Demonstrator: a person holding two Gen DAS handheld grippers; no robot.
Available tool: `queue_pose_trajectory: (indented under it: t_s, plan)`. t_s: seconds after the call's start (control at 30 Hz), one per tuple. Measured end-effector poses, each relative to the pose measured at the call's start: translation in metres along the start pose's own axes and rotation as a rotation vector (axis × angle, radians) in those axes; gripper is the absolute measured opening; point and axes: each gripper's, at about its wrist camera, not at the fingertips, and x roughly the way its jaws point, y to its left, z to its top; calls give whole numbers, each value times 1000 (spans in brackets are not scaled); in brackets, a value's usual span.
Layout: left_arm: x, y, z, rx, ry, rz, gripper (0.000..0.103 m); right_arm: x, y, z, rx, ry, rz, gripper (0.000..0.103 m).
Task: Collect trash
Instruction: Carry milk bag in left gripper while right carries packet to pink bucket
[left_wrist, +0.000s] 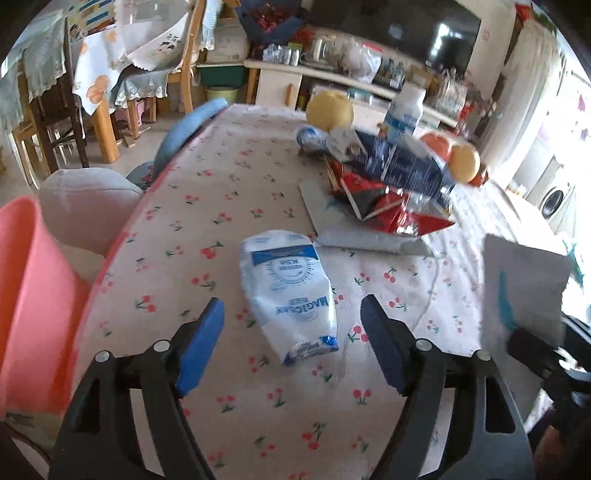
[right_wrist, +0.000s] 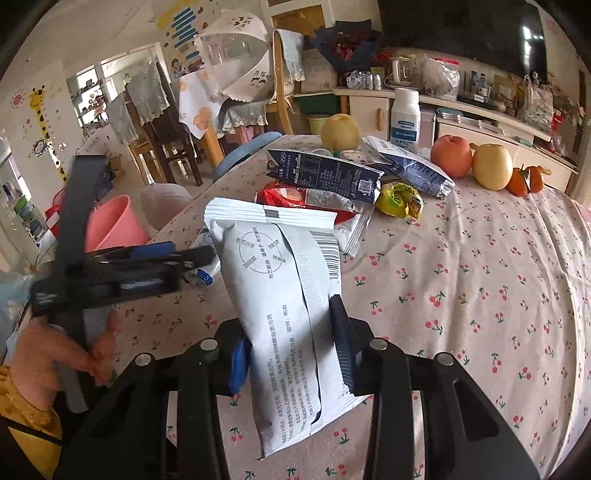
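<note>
Jaws on the right gripper (right_wrist: 291, 339) are clamped on a grey-white pouch (right_wrist: 284, 295), lifted off the cherry-print tablecloth (right_wrist: 480, 277). Left gripper (left_wrist: 291, 328) gapes wide over a white-and-blue packet (left_wrist: 291, 291) lying flat, pink bin (left_wrist: 33, 295) beside the table.

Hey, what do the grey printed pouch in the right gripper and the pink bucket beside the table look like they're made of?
Grey printed pouch: likely matte plastic film; it has a ribbed heat-sealed top edge and soft creases, and stands clamped in the right gripper. Pink bucket: apparently moulded plastic, with a smooth, even colour and a faint sheen.
</note>
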Motion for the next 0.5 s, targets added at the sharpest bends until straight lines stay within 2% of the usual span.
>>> queue_pose_trajectory:
  t_s: [0.07,0.1,0.13,0.3,0.5]
  plan:
    - [11,-3,0,7,24,33,74,-1,0,-3,3,-5,0,40]
    - [17,-4,1,6,38,46,62,-2,0,-3,4,-6,-1,40]
    - [17,-5,2,9,30,62,58,-2,1,-3,5,-6,-3,39]
    - [14,5,9,-38,19,48,56,-1,3,-2,33,-6,29,38]
    - [-33,26,21,-93,-103,26,56,3,20,13,67,-8,112,36]
